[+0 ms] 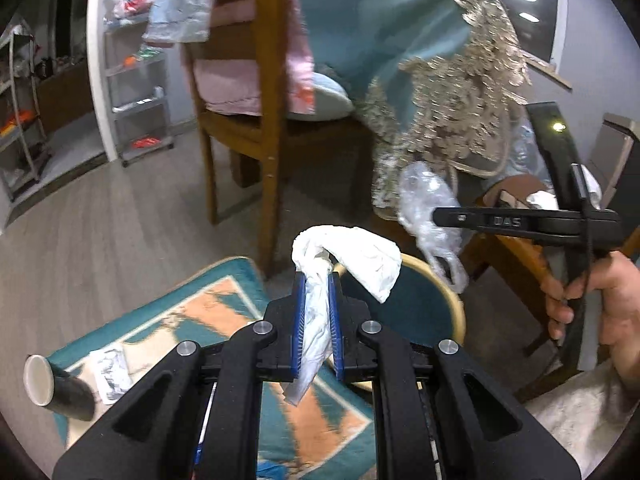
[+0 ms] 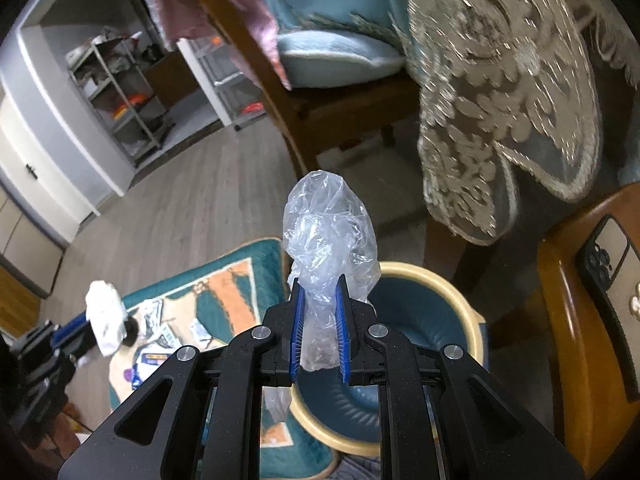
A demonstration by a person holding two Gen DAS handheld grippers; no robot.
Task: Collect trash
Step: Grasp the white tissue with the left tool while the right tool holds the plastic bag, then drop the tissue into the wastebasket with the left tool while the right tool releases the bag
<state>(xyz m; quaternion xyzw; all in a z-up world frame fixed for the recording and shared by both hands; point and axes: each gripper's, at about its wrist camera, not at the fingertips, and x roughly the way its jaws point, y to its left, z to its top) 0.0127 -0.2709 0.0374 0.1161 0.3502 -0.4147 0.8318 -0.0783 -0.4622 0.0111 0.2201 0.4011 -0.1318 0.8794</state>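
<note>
My left gripper (image 1: pixel 317 280) is shut on a crumpled white tissue (image 1: pixel 352 256) that flops over its blue pads, held just above the near rim of the bin. The bin (image 1: pixel 454 312) is round, teal inside with a cream rim. In the same view my right gripper (image 1: pixel 438 216) comes in from the right, shut on a clear plastic bag (image 1: pixel 430 208). The right wrist view shows that right gripper (image 2: pixel 319 284) clamped on the crumpled clear plastic bag (image 2: pixel 330 232) over the bin (image 2: pixel 436 280). The left gripper (image 2: pixel 86 320) with its white tissue (image 2: pixel 105 316) sits at the left.
More litter lies on the teal and orange rug (image 1: pixel 208 308): a paper cup (image 1: pixel 44 380), a wrapper (image 1: pixel 110 372) and several scraps (image 2: pixel 160 336). Wooden chairs (image 1: pixel 272 120), a lace-edged tablecloth (image 1: pixel 452 92), a phone (image 2: pixel 612 268) on a chair seat and metal shelves (image 1: pixel 140 100) stand around.
</note>
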